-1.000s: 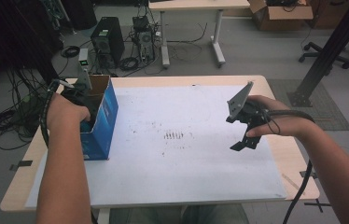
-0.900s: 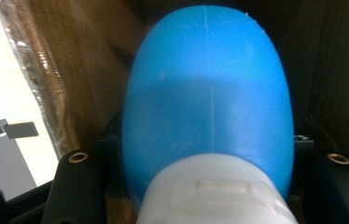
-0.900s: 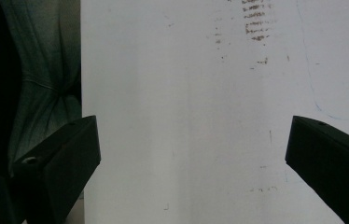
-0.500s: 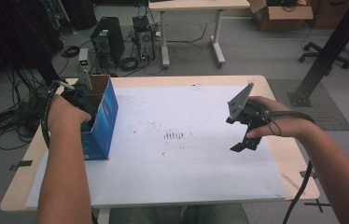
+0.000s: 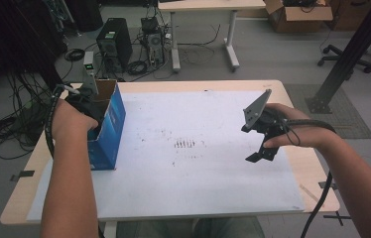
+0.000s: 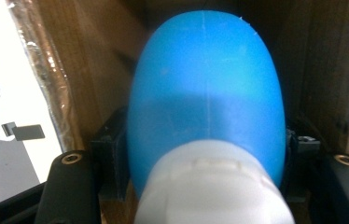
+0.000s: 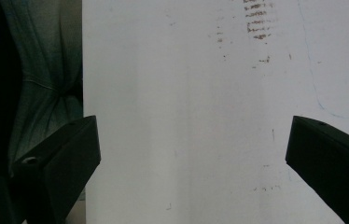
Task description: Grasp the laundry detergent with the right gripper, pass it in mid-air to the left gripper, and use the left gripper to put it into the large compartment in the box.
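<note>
One white sheet (image 5: 183, 168) covers most of the tabletop (image 5: 300, 163), and an open blue box (image 5: 106, 126) stands at its left edge. Inside the box, the left tool (image 6: 205, 154) is clamped on a blue bottle (image 6: 205, 93) with a white cap (image 6: 210, 186). Over the sheet's right side, the right tool (image 5: 258, 148) hangs with jaws wide apart, holding nothing.

Up close I see a blue egg-shaped object (image 6: 207, 98) with a white ribbed end (image 6: 210, 186), clamped between my left gripper (image 6: 207, 163) fingers (image 6: 112, 154). Brown cardboard walls (image 6: 88, 60) surround it on both sides; it sits inside the box.
</note>
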`<action>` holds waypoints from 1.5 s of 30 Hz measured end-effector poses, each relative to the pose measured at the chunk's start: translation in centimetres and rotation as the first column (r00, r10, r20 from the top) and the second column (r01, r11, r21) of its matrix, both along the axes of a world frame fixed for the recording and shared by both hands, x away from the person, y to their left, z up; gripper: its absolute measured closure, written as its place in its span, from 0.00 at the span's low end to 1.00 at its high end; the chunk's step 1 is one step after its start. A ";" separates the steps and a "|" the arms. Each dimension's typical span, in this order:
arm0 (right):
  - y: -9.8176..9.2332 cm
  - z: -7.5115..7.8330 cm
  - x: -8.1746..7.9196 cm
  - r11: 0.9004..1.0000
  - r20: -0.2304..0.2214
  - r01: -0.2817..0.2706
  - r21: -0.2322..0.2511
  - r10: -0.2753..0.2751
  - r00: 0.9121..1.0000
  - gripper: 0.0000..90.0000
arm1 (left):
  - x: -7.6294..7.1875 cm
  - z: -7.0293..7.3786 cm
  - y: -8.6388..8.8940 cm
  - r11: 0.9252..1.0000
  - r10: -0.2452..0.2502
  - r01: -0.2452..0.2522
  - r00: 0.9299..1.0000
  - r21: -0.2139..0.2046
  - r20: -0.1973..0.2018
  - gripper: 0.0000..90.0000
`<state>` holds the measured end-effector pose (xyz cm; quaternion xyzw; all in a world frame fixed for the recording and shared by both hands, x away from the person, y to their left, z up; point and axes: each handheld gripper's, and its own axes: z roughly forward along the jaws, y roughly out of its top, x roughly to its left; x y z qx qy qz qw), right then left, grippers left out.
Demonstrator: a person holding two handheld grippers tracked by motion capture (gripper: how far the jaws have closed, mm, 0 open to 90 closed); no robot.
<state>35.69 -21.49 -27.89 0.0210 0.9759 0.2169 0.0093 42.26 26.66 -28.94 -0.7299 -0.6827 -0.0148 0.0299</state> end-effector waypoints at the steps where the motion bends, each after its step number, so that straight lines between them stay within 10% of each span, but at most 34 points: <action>1: 0.0 0.0 0.0 1.000 0.001 -0.003 0.002 0.003 1.000 0.04 | 0.0 0.1 0.0 1.000 0.001 -0.001 1.000 -0.001 -0.001 0.38; 45: 1.0 -0.2 0.1 1.000 -0.003 -0.024 0.001 0.024 1.000 0.04 | -1.3 3.8 -0.7 1.000 -0.016 0.016 0.998 0.002 0.052 0.17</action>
